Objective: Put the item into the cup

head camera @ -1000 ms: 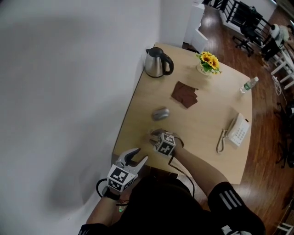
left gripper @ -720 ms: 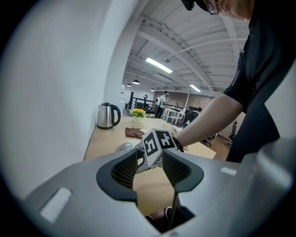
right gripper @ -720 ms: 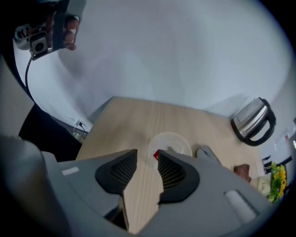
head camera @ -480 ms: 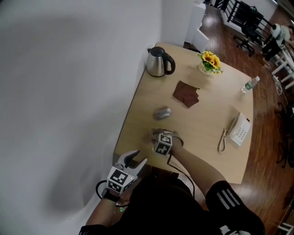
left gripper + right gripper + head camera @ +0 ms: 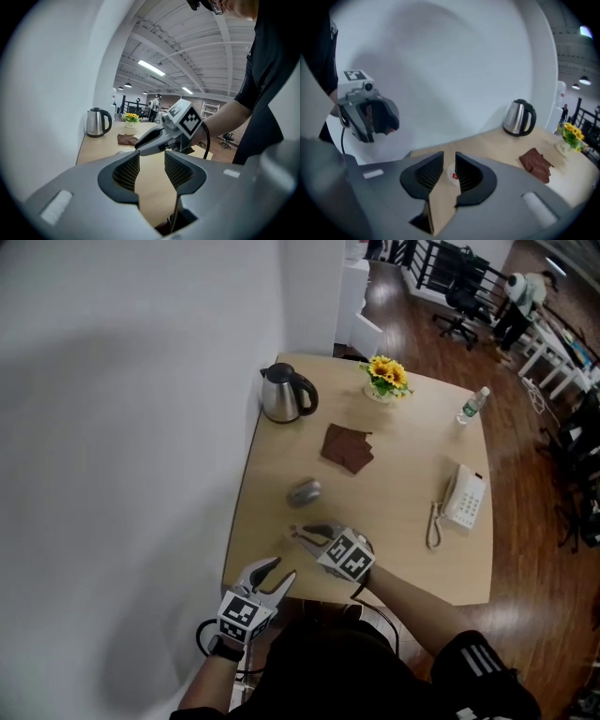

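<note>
White item (image 5: pixel 453 175), red-marked, sits between the right gripper's (image 5: pixel 449 158) closing jaws, not yet pinched, low over the table (image 5: pixel 412 474) for pickup. Grey cup (image 5: pixel 304 491) lies near, ahead. Left gripper (image 5: pixel 281 568) parked aside to keep clear, jaws apart, empty.

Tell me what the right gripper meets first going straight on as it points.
The small white item with a red mark, lying between the right gripper's closing jaws; past it, apparently only table, then wall.

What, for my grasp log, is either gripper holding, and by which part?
Nothing yet. Right gripper jaws are closing around a small white item; left gripper is empty.
</note>
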`<state>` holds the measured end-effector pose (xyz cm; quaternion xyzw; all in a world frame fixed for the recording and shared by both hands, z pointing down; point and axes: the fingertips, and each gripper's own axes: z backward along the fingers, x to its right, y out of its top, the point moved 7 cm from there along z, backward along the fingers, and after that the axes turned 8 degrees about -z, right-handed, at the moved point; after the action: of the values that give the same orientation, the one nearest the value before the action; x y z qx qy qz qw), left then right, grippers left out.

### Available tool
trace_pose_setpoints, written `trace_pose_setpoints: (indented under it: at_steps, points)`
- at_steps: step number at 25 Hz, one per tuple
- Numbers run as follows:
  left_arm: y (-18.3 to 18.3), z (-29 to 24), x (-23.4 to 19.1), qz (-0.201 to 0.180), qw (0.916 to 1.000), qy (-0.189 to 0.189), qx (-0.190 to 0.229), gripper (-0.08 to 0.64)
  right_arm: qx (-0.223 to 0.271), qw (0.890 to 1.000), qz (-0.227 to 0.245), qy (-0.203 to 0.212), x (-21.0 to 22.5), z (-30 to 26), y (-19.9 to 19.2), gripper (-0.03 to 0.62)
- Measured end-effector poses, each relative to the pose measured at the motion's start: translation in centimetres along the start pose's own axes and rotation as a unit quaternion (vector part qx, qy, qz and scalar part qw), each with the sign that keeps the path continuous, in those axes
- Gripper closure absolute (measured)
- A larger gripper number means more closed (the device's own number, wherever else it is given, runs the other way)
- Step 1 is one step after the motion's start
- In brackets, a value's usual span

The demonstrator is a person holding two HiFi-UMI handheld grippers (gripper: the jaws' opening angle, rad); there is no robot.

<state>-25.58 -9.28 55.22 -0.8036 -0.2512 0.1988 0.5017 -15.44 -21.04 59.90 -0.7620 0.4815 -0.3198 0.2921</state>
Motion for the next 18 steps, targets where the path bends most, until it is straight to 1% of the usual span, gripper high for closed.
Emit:
trace_pose_setpoints:
  at_steps: [2,4,5,9,11,14,18]
  points:
    - [0.5,-0.6,0.0,-0.010,0.9999,-0.013,0.004,0.399,0.040,0.998,-0.040,-0.008,0.1,3.1,0.5,0.521]
    - [1.1,-1.3,0.1,-0.022,0.9994,-0.027,0.008,0.399,0.076,0.994,-0.079,-0.018,0.2,6.1,0.4,0.555]
    - [1.4,-1.7,0.3,-0.027,0.9990,-0.033,0.012,0.399,0.093,0.990,-0.098,-0.024,0.2,7.7,0.1,0.579]
    - [3.4,-2.6,2.1,-0.036,0.9972,-0.058,0.029,0.399,0.161,0.972,-0.165,-0.039,-0.3,14.2,-1.9,0.584]
    - [3.6,-2.8,3.7,-0.044,0.9962,-0.069,0.032,0.399,0.186,0.964,-0.182,-0.051,-0.9,17.4,-3.6,0.584]
    - [3.6,-3.1,6.4,-0.050,0.9949,-0.079,0.036,0.399,0.206,0.955,-0.199,-0.071,-2.0,21.3,-6.7,0.584]
    - [3.9,-2.7,10.9,-0.049,0.9952,-0.074,0.041,0.399,0.226,0.946,-0.211,-0.097,-4.7,25.8,-10.9,0.584]
